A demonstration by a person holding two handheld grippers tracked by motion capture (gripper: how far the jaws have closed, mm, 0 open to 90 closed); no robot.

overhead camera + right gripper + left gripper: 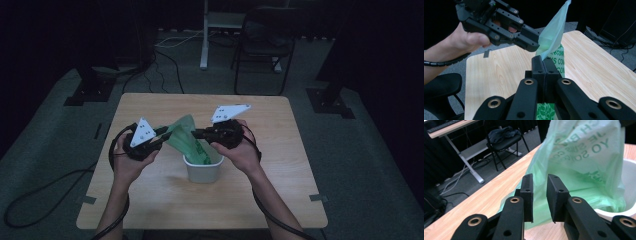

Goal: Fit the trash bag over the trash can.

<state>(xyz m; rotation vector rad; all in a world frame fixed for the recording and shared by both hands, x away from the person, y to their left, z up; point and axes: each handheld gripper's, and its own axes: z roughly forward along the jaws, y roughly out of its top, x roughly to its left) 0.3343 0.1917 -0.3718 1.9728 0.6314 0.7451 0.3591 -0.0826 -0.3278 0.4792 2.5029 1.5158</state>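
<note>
**Entry: green bag over white bin, two grippers at its rim**

High view — A wooden table (150,200) carries a small white bin (203,170) near its middle. A green plastic bag (186,137) sits partly in the bin, its upper part slanting up and away toward the left. The left gripper (164,132) meets the bag's upper left edge; the right gripper (196,133) meets it from the opposite side, just above the bin.

Left gripper view — Jaws stand apart with a clear gap between them, nothing clamped. The bag (584,165) lies directly ahead and to the right, its printed face close beyond the jaw tips; the bin rim (614,213) shows at lower right.

Right gripper view — Jaws pressed together on the bag's film (554,37), which rises from the tips toward the upper right. The left gripper (529,42) hangs just beyond, tips beside that same raised edge.

Judgement — the raised edge lies just ahead of the open left jaws, so a short advance should reach it.
</note>
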